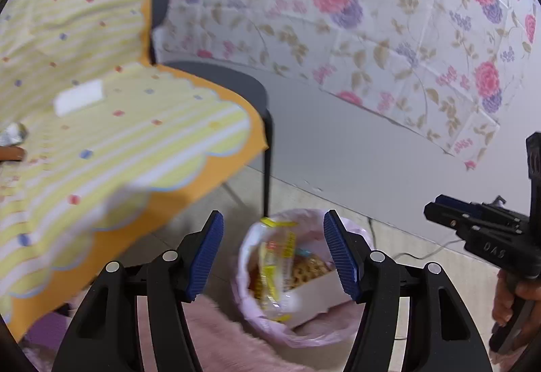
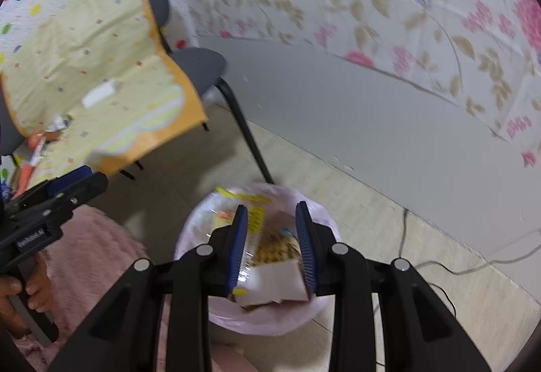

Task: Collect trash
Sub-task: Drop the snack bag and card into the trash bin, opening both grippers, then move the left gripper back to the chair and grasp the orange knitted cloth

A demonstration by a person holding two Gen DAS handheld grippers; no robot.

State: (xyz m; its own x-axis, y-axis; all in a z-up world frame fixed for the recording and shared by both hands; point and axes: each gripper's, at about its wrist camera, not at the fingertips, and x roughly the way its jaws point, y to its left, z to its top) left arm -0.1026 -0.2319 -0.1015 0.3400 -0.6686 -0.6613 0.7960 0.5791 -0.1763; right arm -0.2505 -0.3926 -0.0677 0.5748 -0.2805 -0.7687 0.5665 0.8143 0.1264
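Both grippers sit nearest the lenses, each aimed down over the bin. Left gripper (image 1: 273,252): jaws stand wide apart, blue ribbed pads (image 1: 206,257) clear of everything, nothing between them but the view of the bin below. Right gripper (image 2: 272,247): jaws stand partly apart, narrower than the left; its pads press on nothing, the bin contents showing through the gap.

Largest items first. Floral sheet (image 1: 372,17) covers the wall behind, with a grey band of wall below it. Table cloth (image 1: 111,142), yellow striped with dots and an orange scalloped border, hangs over the table edge at left. Dark chair (image 1: 216,78) stands behind the table, its leg coming down just beside the bin. Pink fuzzy fabric (image 2: 84,243) lies at the lower left, near the bin.

Trash bin (image 2: 203,314), lined with a pale pink bag, stands on the tiled floor below both grippers. Inside it: a white cardboard box (image 2: 270,284) holding brownish snack pieces, and a clear wrapper with yellow print (image 1: 274,267), upright against the near wall; blurred.

On the table: a white rectangular piece (image 1: 79,98), a crumpled foil scrap (image 1: 13,133) at the left edge, and orange items (image 2: 32,155) too blurred to identify.

A hand (image 2: 20,291) grips the left tool's handle.
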